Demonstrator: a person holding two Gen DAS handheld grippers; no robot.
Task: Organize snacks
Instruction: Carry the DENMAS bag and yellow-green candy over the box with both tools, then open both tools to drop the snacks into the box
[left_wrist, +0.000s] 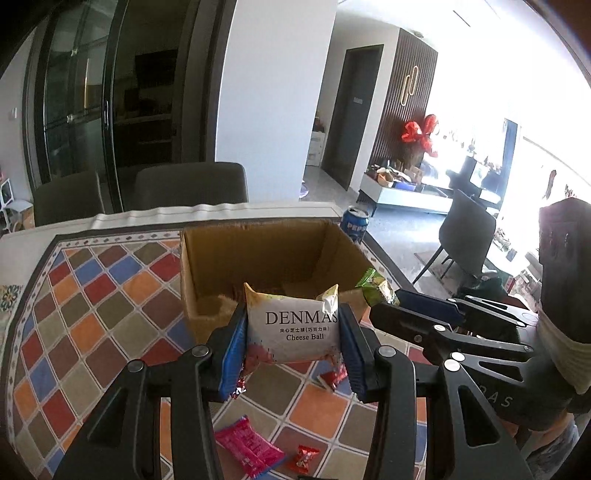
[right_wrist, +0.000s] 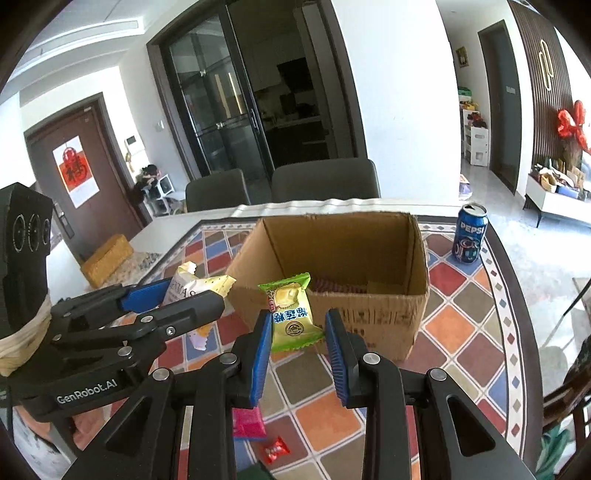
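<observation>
My left gripper (left_wrist: 293, 332) is shut on a white "DENMAS Cheese Ball" packet (left_wrist: 293, 325) and holds it above the mat, just in front of an open cardboard box (left_wrist: 266, 254). My right gripper (right_wrist: 297, 332) is shut on a green candy packet (right_wrist: 291, 314), also in front of the box (right_wrist: 332, 254). Each gripper shows in the other's view: the right one with its green packet (left_wrist: 376, 286), the left one with its white packet (right_wrist: 195, 290). The box floor shows some red wrappers (right_wrist: 332, 286).
A pink packet (left_wrist: 247, 448) and a small red candy (left_wrist: 303, 458) lie on the colourful checkered mat (left_wrist: 92, 314) below the grippers. A Pepsi can (right_wrist: 469, 234) stands right of the box. Two grey chairs (right_wrist: 325, 181) stand behind the table.
</observation>
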